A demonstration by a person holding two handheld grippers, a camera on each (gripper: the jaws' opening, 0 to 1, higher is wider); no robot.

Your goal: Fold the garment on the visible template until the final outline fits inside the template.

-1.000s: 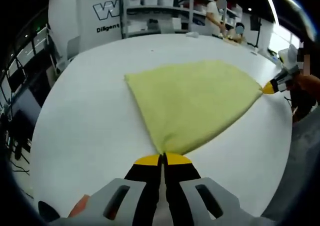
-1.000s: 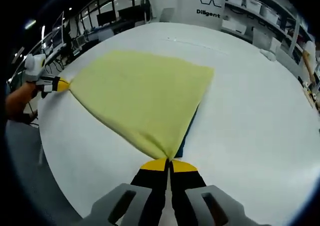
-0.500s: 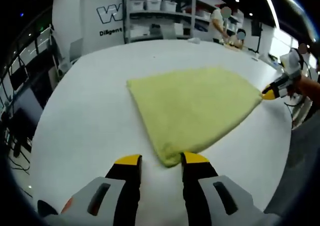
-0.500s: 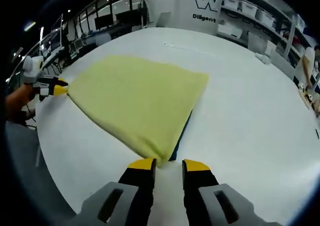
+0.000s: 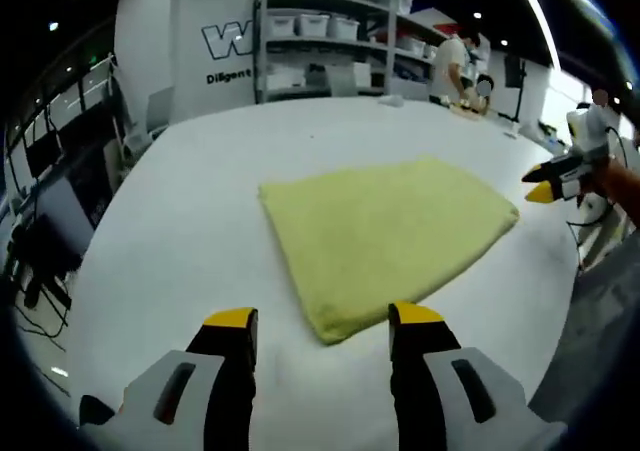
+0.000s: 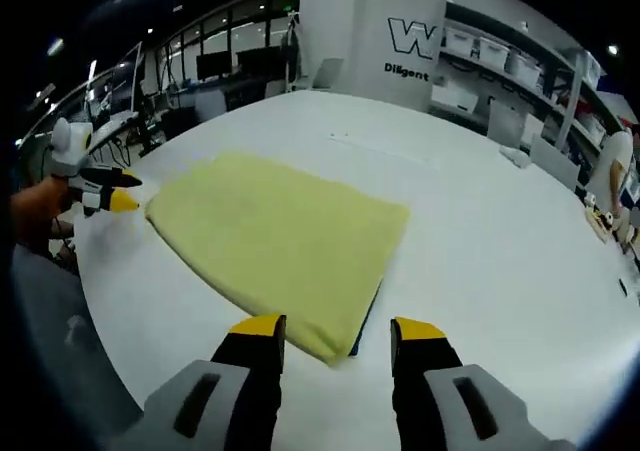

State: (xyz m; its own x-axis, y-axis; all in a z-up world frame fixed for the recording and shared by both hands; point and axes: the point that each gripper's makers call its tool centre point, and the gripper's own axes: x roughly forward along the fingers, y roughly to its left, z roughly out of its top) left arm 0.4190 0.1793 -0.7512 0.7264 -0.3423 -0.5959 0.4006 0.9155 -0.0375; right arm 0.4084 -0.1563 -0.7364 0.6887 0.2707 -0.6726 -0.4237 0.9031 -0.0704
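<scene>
Left gripper view: the left gripper (image 5: 323, 319) hangs wide apart and holds nothing, just short of the near corner of a yellow cloth (image 5: 385, 233) lying folded flat on the white worktop (image 5: 180, 221). The right gripper (image 5: 540, 186) shows beyond the cloth's far corner. Right gripper view: the right gripper (image 6: 337, 326) is spread wide too, at the cloth's (image 6: 280, 241) corner, where a dark blue edge, perhaps the template (image 6: 367, 311), peeks out underneath.

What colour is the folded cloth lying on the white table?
Pale yellow; the folded cloth shows best in the left gripper view.
</scene>
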